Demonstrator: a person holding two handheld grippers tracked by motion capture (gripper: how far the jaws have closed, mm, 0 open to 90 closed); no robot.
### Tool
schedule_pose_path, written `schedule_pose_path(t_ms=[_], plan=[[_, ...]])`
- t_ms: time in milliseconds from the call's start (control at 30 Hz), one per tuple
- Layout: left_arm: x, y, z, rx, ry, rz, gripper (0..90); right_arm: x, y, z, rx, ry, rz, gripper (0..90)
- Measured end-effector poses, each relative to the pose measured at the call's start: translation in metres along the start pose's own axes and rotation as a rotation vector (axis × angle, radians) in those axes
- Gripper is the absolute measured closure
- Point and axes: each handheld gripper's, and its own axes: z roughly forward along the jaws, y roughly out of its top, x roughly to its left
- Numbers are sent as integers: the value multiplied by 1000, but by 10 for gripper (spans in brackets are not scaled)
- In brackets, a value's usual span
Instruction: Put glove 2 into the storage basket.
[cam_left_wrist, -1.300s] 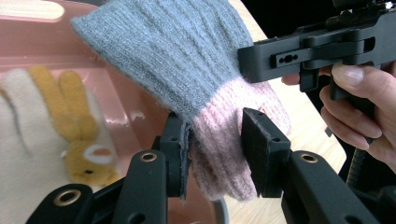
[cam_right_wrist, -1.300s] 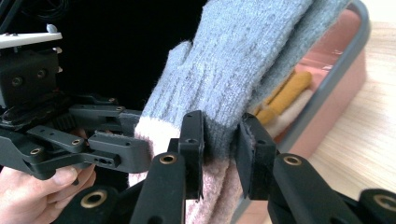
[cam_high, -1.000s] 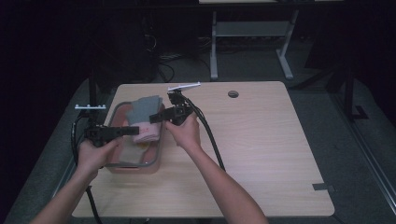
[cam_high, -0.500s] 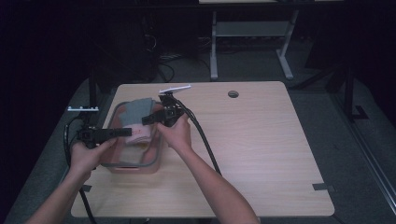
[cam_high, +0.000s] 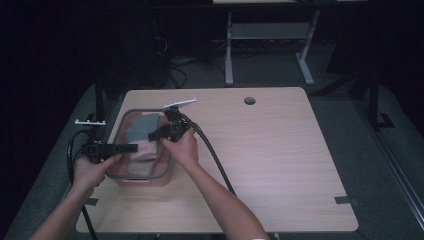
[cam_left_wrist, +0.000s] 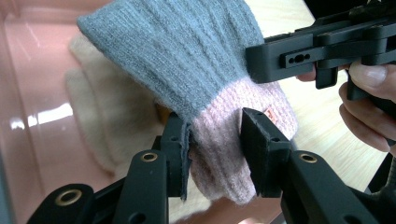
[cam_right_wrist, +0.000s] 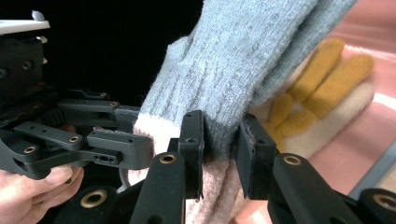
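Note:
A grey knit glove with a pink cuff hangs between both grippers over a pink bin at the table's left. My left gripper is shut on the pink cuff. My right gripper is shut on the same glove where grey meets pink. In the high view the left gripper reaches in from the bin's left and the right gripper from its right, tips close together at the glove. A cream glove with mustard fingers lies in the bin beneath.
The bin's grey rim rings the gloves. Black cables trail from the right gripper across the wooden table, which has a round hole at the back. Dark floor and a desk frame lie beyond.
Both hands have shifted left and sunk lower over the bin, carrying the grey glove with them. Both grips stay the same.

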Motion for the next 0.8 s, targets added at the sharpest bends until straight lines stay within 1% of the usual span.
schedule_pose_path(t_ms=[233, 400, 433, 500, 533, 567, 633, 667, 733, 800], plan=[[9, -6, 6, 42, 26, 1, 631, -5, -4, 14, 36, -13, -1, 731], [12, -10, 11, 61, 54, 1, 631, -7, -7, 22, 69, -36, -7, 729], [12, -11, 12, 62, 62, 8, 632, -7, -7, 23, 72, -39, -8, 729], [13, -11, 13, 82, 76, 22, 632, -7, -7, 25, 82, -43, -9, 729], [13, -12, 14, 82, 71, 19, 643, -7, -7, 26, 79, -44, -11, 729], [13, -12, 14, 84, 78, 16, 646, -7, -7, 26, 81, -46, -10, 729], [14, -12, 15, 97, 84, 26, 645, -5, -7, 28, 89, -56, -19, 724], [14, -12, 15, 101, 90, 28, 638, -5, -7, 28, 90, -60, -33, 722], [14, -12, 16, 102, 104, 33, 622, -3, -7, 28, 97, -70, -31, 710], [13, -12, 16, 102, 111, 37, 609, -2, -6, 27, 98, -77, -43, 695]])
